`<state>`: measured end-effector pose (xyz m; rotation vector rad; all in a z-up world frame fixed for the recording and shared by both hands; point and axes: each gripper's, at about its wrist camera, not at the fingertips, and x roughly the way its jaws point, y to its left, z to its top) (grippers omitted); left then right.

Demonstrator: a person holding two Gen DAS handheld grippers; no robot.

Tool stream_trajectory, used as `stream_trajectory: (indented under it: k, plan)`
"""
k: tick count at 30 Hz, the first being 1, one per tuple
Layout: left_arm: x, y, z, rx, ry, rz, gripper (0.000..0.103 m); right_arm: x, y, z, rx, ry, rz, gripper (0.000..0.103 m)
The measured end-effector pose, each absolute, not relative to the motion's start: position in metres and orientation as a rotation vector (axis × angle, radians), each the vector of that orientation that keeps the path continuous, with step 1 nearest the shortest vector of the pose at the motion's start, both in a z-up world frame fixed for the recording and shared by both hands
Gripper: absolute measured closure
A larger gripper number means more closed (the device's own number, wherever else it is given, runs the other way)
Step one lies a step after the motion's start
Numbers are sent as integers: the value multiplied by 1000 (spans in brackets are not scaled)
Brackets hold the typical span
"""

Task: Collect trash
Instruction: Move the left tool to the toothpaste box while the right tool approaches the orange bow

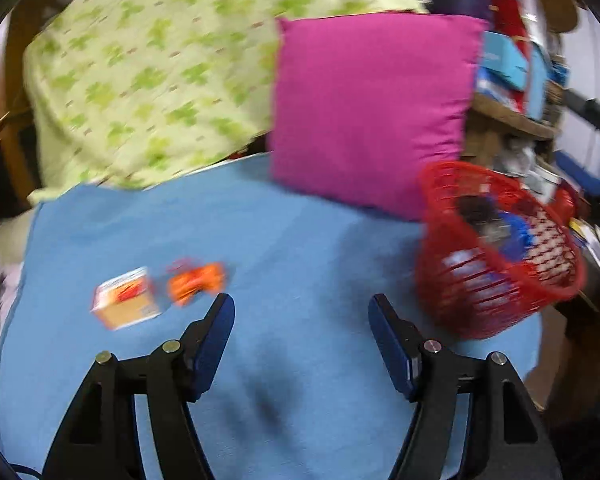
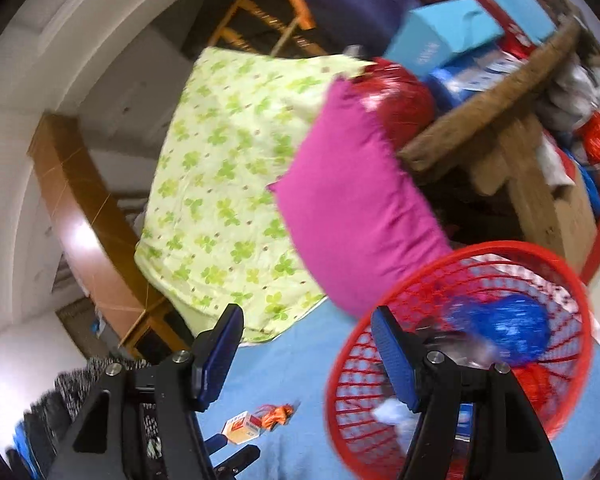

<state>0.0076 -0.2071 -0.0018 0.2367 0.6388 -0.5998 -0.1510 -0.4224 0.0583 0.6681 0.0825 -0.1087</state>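
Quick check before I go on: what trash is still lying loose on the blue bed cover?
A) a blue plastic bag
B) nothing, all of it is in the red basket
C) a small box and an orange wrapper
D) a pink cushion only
C: the small box and the orange wrapper lie side by side on the blue bed cover, outside the red basket.

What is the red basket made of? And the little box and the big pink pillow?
The red basket looks like shiny molded plastic: its walls are an open lattice. The little box seems to be printed cardboard, with flat faces and sharp edges. The pink pillow looks like soft matte cloth, stitched at the rim and puffy.
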Motion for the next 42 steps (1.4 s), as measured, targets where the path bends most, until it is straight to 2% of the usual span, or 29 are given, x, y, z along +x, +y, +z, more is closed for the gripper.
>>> stream_trajectory:
  k: [10,20,30,42]
  plan:
    - [50,-108,-20,141,656,-390,33,-91,-327,57,493,199,28,32]
    - [85,-50,-43,53,698,-301,33,-32,-290,29,570,364,89,32]
    - [113,-30,-50,37,722,-293,33,28,-296,-19,747,558,79,32]
    - [155,-34,-61,21,753,-377,33,97,-299,-68,779,718,45,32]
